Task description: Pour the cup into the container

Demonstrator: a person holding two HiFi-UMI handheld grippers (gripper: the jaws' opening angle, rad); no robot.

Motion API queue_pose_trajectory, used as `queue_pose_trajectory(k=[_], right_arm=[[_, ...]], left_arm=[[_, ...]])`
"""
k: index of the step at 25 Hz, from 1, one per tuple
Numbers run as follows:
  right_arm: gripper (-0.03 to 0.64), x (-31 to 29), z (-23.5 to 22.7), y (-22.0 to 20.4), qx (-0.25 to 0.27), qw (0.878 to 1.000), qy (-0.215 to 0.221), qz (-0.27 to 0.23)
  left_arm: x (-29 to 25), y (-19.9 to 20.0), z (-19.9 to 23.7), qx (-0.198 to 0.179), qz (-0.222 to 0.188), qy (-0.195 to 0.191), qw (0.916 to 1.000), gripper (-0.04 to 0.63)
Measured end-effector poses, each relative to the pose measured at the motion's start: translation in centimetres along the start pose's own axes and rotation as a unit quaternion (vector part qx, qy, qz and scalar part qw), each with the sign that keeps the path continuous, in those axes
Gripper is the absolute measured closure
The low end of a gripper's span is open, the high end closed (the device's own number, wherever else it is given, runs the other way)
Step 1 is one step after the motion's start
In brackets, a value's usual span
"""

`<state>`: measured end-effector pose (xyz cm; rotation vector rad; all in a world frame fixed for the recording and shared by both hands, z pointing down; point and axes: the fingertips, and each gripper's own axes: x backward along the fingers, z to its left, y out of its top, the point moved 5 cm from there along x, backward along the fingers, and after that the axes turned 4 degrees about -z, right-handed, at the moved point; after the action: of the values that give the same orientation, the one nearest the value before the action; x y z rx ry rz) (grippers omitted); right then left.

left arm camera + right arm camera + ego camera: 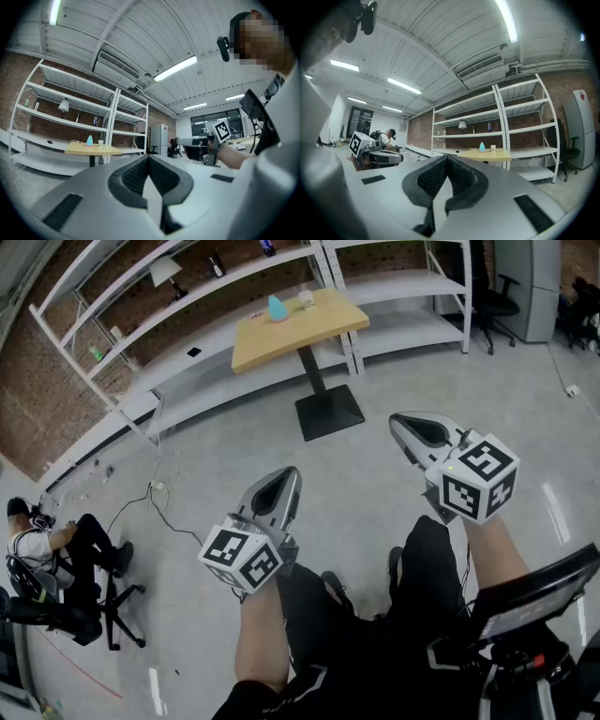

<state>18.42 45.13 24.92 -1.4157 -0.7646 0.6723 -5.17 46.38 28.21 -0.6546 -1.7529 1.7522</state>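
Observation:
Far off, a small wooden table (319,326) carries a pale blue rounded vessel (277,307) and a small clear cup (306,299). Both show again in the left gripper view, the vessel (89,140) beside the cup (100,142), and in the right gripper view, vessel (482,147) and cup (493,148). My left gripper (284,476) and right gripper (405,424) are held over the floor, well short of the table. Each has its jaws together with nothing between them, as seen for the left gripper (149,158) and the right gripper (447,158).
White metal shelving (187,292) lines the brick wall behind the table. The table stands on a black pedestal base (328,412). A person sits on an office chair (56,559) at the left, with cables (155,502) on the floor nearby. Another office chair (497,301) stands at the back right.

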Motion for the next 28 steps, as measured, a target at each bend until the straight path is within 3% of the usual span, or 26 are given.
queue_pose_trajectory(k=[19,28], right_arm=[[0.617,-0.3,-0.7,-0.2,-0.022,1.0,-0.016,-0.003],[0.617,-1.9,-4.0,-2.8,-0.039,0.999,-0.015,0.009]], left_arm=[[-0.3,-0.4,0.3,0.001,-0.005,-0.002,1.0,0.604],[-5.5,-2.5,2.0,0.024,0.006,-0.024,0.9994,0.604]])
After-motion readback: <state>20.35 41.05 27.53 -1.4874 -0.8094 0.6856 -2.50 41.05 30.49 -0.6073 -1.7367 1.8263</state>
